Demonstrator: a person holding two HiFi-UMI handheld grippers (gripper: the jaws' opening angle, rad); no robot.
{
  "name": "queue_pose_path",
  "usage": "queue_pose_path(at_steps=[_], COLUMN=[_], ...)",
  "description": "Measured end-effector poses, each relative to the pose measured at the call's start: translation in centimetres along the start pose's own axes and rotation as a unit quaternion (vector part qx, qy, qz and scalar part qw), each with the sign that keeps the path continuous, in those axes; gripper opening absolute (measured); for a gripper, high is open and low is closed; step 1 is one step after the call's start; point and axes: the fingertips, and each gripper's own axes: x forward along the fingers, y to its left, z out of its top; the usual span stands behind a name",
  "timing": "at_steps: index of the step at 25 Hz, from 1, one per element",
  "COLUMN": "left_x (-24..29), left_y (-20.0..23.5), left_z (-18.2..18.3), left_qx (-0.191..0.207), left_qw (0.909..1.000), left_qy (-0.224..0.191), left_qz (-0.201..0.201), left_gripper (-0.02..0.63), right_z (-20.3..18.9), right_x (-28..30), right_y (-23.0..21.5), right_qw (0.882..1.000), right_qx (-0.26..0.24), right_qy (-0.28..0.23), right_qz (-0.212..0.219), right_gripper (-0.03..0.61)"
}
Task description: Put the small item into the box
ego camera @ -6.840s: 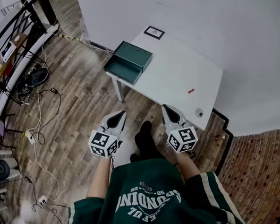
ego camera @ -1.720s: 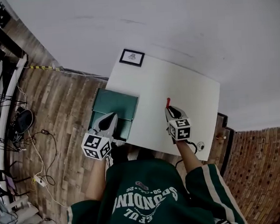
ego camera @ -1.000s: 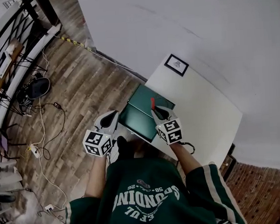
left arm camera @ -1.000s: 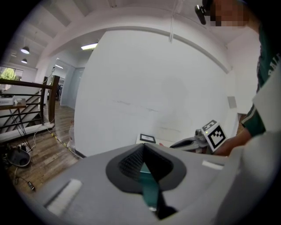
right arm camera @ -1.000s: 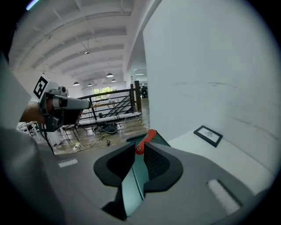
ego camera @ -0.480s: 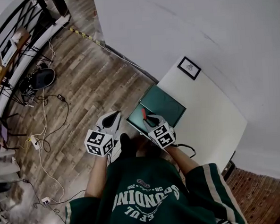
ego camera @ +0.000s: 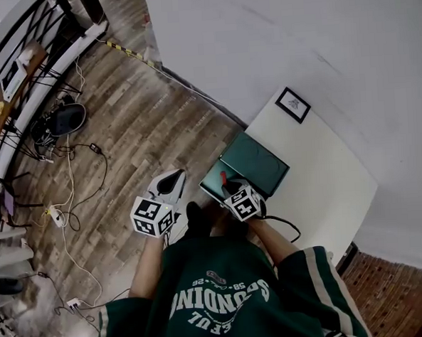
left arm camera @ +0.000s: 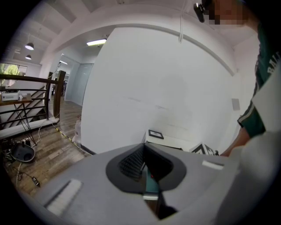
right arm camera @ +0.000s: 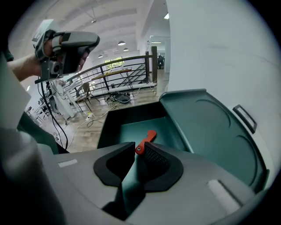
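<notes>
Red, slim, perhaps plastic item (right arm camera: pixel 147 139) pinched by right gripper (right arm camera: pixel 138 149) over green box (right arm camera: pixel 127 130).

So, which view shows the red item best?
The right gripper view: the red item is close and sharp, pinched in the right tool over the box. The head view shows only a small mark; the left gripper view, a fleck.

A: Head cam?
B: High up, aimed steeply down at table (ego camera: pixel 326 186), box (ego camera: pixel 257 161) & floor (ego camera: pixel 137 133).
A: Gripper views?
B: Left: farther back, approx level, faces wall (left arm camera: pixel 131 88), box (left arm camera: pixel 151 184) a sliver. Right: close over open box (right arm camera: pixel 206 127). All 3 share box.
</notes>
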Motion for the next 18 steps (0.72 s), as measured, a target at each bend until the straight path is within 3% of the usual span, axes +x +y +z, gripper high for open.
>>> queue_pose_path(at_steps=[11,18], left_x=[1.3,2.6], left_y=[0.8,0.1], left_z=[0.7,1.5], left_qx=[0.015,0.029], left_qw=[0.9992,0.9977], left_qy=[0.015,0.014], left_qz=[-0.034,-0.059], left_gripper=[0.051,0.052], right_z=[-0.6,1.6], right_x=[1.0,-2.1], right_y=[0.3,0.6], right_qw=[0.999,0.996], right_qx=[0.043,0.068], right_qy=[0.024,-0.051], right_qz=[0.004,-0.006], right_gripper=[0.072,0.084])
